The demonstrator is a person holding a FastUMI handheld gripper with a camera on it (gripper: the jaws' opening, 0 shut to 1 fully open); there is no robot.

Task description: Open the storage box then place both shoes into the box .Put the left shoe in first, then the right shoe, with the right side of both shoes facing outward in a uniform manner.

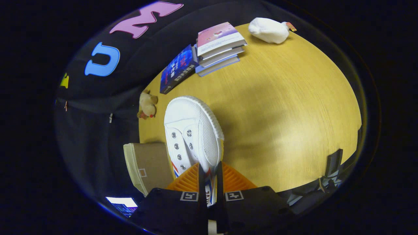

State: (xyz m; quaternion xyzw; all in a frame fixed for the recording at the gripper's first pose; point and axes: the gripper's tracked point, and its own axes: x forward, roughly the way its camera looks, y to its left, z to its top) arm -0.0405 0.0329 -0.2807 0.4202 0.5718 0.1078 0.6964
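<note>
Shoe: a white lace-up shoe [192, 133] is being held at its rear part between the fingers of the tool [210, 178], sitting above the tabletop [287, 114] beside the storage box [148, 166].
Tool: its two fingers are pressing in on the shoe's heel end from both sides, gripping it; a narrow strip of the shoe is showing between them.
Shoe's heading: the long axis is running straight away from the fingers, with the rounded toe pointing forward toward the books; the eyelets and the mesh side panel are facing up at the camera.
Box: the tan storage box is lying just left of the fingers, close to the shoe's heel, at the tabletop's near-left edge.
Open room: a broad bare stretch of wood is spreading out to the right of the shoe and ahead of it.
Beyond the toe: a small plush toy [147, 104] is sitting near the left edge; farther on, a stack of books [220, 47] and a dark blue book [178, 69] are lying together, and a white bundle [269, 30] is resting near the far edge.
Hard to tell: the shoe's heel is being covered by the fingers; the box is partly cut off, so whether it is open cannot be told; whether the sole is touching the wood cannot be told.
</note>
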